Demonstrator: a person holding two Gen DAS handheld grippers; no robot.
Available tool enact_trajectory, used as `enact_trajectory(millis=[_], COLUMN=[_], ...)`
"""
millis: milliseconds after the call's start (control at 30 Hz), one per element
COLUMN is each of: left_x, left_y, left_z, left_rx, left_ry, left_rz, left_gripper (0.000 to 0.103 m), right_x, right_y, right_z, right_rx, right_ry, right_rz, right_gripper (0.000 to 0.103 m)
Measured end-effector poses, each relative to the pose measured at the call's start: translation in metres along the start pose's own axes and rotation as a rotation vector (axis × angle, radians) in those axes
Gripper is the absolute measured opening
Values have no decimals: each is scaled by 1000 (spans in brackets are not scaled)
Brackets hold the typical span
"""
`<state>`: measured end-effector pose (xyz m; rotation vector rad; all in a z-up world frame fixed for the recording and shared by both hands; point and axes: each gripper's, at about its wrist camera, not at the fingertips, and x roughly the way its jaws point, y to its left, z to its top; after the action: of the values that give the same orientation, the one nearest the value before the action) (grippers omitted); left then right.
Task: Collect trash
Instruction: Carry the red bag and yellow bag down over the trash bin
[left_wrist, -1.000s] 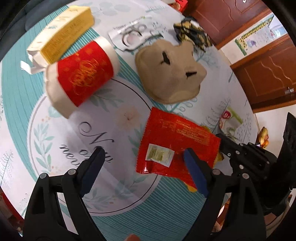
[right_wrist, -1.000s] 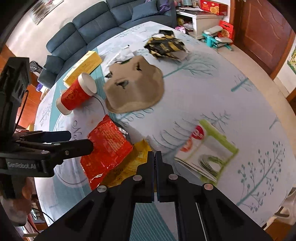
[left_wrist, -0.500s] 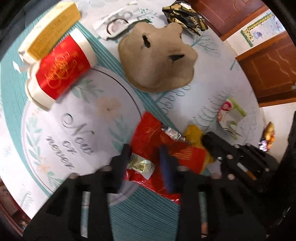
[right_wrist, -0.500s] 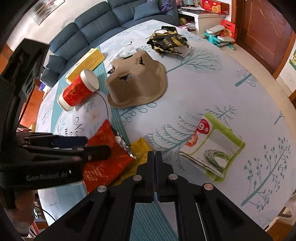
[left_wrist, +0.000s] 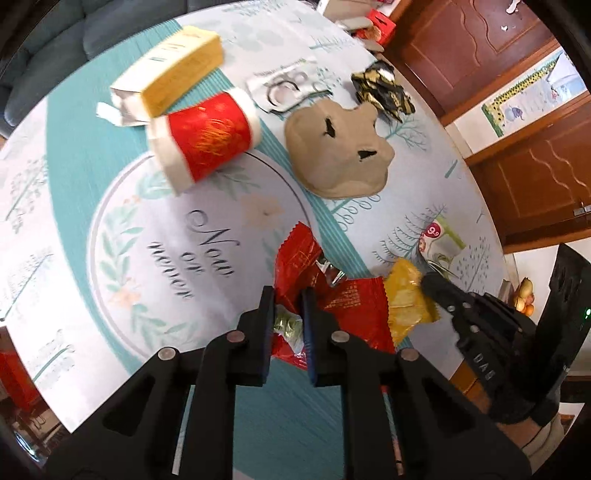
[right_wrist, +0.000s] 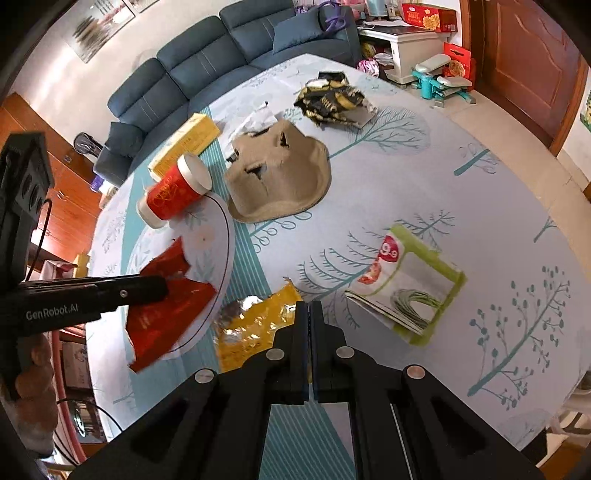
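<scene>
A red snack wrapper (left_wrist: 343, 302) lies crumpled on the round table; my left gripper (left_wrist: 288, 295) is shut on its near edge, lifting it. It also shows in the right wrist view (right_wrist: 166, 314) with the left gripper (right_wrist: 159, 288) pinching it. A yellow wrapper (left_wrist: 406, 299) lies beside it, and my right gripper (right_wrist: 308, 306) is shut on its edge (right_wrist: 255, 328). A red paper cup (left_wrist: 207, 136) lies on its side. A brown pulp tray (left_wrist: 336, 155) lies upside down mid-table.
A yellow box (left_wrist: 181, 70), a clear blister pack (left_wrist: 288, 88) and a black-gold wrapper (left_wrist: 384, 92) lie at the far side. A green-white packet (right_wrist: 410, 284) lies right. A blue sofa (right_wrist: 207, 70) stands beyond the table; the table edge (right_wrist: 554, 173) curves right.
My left gripper has closed on the red wrapper and crumpled and lifted it. The yellow wrapper under it is now uncovered. The right gripper has stayed shut.
</scene>
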<state>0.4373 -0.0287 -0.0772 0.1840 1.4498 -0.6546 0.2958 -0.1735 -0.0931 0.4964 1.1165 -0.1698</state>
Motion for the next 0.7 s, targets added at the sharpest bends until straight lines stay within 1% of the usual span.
enact_trajectory(millis=[133,333,433,567,700], left_x=[-22,-33,-42,-58,-74], left_y=[8,-16,-35,-70,-107], left_z=[-10,-41,-59,-91,-128], left_rx=[9,29,39,46,15], left_ry=[-25,-50,-70,-108,-152], left_rz=[19,29,30,41,58], left_gripper=[11,11,11,11,11], right_x=[-23,-62,-89,-125,-161], right_y=[-5,-12,-14,-21,-36], right_z=[-3,-14,-24,-44,-70], right_rx=[5,3,-22,-64,-107], right_ry=[-30,-68,-91,-115,-132], right_rz=[26,52,59,71,93], right_gripper=[1,1,1,1,1])
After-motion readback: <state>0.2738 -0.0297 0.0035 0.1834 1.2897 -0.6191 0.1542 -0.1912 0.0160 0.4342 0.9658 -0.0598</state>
